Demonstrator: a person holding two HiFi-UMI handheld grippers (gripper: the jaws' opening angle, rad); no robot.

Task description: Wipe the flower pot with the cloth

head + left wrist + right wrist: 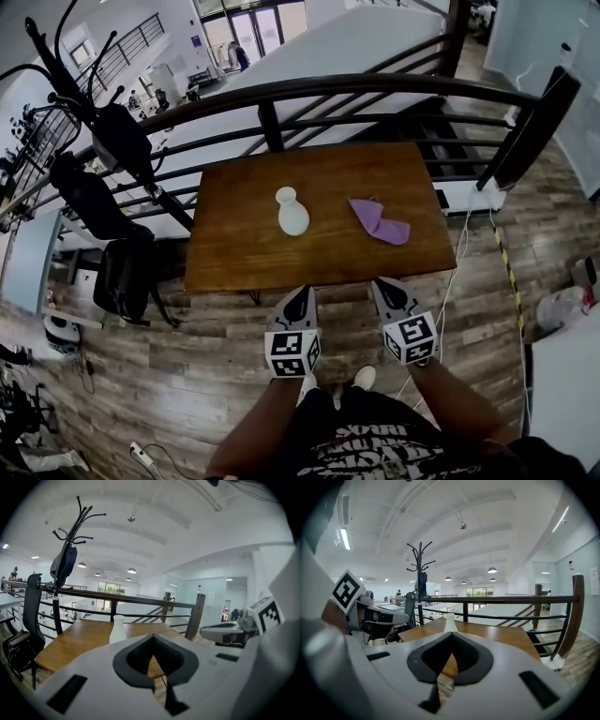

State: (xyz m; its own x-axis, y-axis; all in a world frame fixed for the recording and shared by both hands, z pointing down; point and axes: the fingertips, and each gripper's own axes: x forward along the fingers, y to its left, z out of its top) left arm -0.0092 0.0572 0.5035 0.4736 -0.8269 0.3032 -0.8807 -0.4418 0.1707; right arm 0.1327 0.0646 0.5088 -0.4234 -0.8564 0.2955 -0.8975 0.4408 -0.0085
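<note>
**Head view: pot and cloth lie free on the table, both grippers closed on nothing**

The wooden table (234, 253) stands before a dark railing (375, 86). On it the white flower pot (292, 212) stands upright near the middle. The purple cloth (380, 222) lies crumpled to the right of it, apart from it and not touching.

No gripper holds the cloth, so no wiping stroke is in hand at this moment. The scene fits two stages equally: the cloth waiting to be taken up, or the cloth laid down again after the wipe. The pot's surface gives no sign to decide between them. If wiping is still to come, it would call for a pinch on the cloth and something to steady the narrow-necked pot, which I judge could tip easily.

Both forearms reach forward from the body, side by side. The left gripper (301, 292) and the right gripper (383, 284) hang over the floor just short of the table's near edge, pointing toward it and a little downward. The left one is about in line with the pot, the right one with the cloth. In each gripper view the jaws are pressed together at the tips, with nothing between them.
</note>
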